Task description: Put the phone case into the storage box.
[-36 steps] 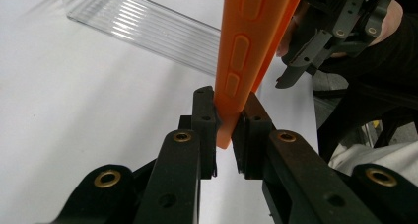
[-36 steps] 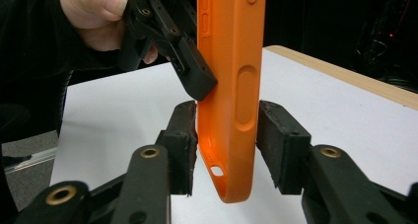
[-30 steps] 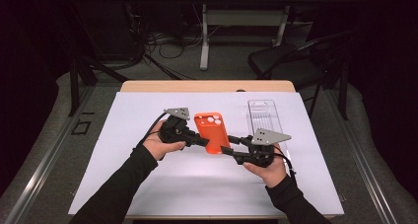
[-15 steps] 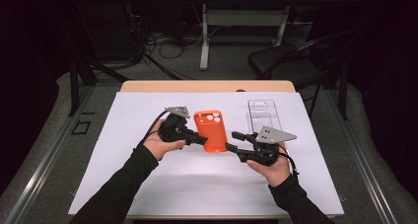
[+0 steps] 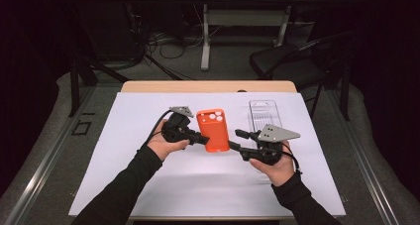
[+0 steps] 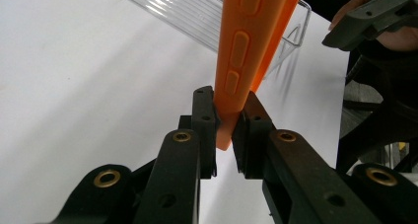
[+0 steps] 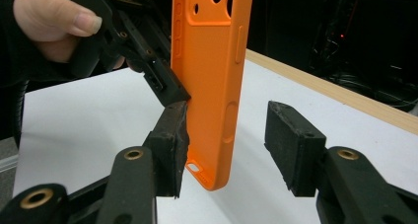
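Orange silicone, the phone case stands above the table between our hands, long axis pointing away from us. Our left gripper pinches its edge firmly. Our right gripper has just been opening; the case's corner sits between its half-wide jaws, one pad beside it. No writing is readable.

A wooden bench covered by a white sheet is set in a dark room on a grey floor. Beyond the bench, a black chair, a table's white leg and tangled cables are seen in shadow.
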Demonstrator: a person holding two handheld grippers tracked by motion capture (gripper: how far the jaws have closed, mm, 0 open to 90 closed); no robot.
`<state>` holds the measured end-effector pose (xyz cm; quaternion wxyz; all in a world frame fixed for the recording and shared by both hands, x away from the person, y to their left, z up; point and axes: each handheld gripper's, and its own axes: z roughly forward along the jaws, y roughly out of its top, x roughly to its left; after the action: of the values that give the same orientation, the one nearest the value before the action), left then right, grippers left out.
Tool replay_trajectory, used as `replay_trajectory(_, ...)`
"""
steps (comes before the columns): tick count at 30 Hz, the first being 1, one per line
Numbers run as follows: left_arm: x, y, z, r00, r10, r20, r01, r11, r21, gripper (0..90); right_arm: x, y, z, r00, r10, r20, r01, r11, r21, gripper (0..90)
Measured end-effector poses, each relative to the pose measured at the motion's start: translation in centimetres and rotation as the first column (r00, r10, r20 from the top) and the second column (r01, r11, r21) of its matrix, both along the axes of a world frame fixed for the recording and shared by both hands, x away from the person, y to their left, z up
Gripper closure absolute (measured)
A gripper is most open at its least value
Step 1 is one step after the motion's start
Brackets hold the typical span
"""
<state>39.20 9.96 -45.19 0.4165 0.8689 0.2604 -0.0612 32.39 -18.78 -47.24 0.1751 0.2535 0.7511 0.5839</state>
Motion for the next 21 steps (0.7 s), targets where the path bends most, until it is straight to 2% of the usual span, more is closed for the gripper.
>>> replay_trajectory(3, -0.11, -0.04, 0.11, 0.9993, 0.037, 0.006, -0.037, 0.9991, 0.022, 81.0, 0.08, -0.13, 0.19, 0.9999, -0.011, -0.005, 0.011, 0.9999, 0.001, 51.6)
replay_trajectory(6, -0.05, -0.03, 0.07, 0.9988, 0.048, -0.005, -0.048, 0.9987, 0.018, 81.0, 0.15, -0.23, 0.36, 0.9997, -0.02, -0.017, 0.02, 0.9998, -0.006, 51.9)
replay_trajectory(9, -0.07, -0.13, 0.07, 0.9981, 0.062, 0.004, -0.062, 0.9974, 0.037, 81.1, 0.22, -0.28, 0.51, 0.9991, -0.032, -0.027, 0.032, 0.9994, -0.016, 52.7)
replay_trajectory(12, 0.01, -0.26, -0.04, 0.998, 0.063, 0.007, -0.063, 0.9973, 0.036, 81.1, 0.23, -0.28, 0.7, 0.9983, -0.046, -0.035, 0.045, 0.9984, -0.033, 52.5)
replay_trajectory(15, 0.06, -0.42, -0.08, 0.997, 0.077, 0.008, -0.077, 0.996, 0.046, 81.1, 0.36, -0.34, 0.84, 0.9973, -0.057, -0.045, 0.056, 0.9981, -0.026, 51.5)
replay_trajectory(21, 0.25, -0.64, -0.14, 0.9953, 0.097, 0.002, -0.097, 0.9935, 0.059, 81.1, 0.69, -0.55, 1.04, 0.9954, -0.085, -0.044, 0.083, 0.9955, -0.046, 50.4)
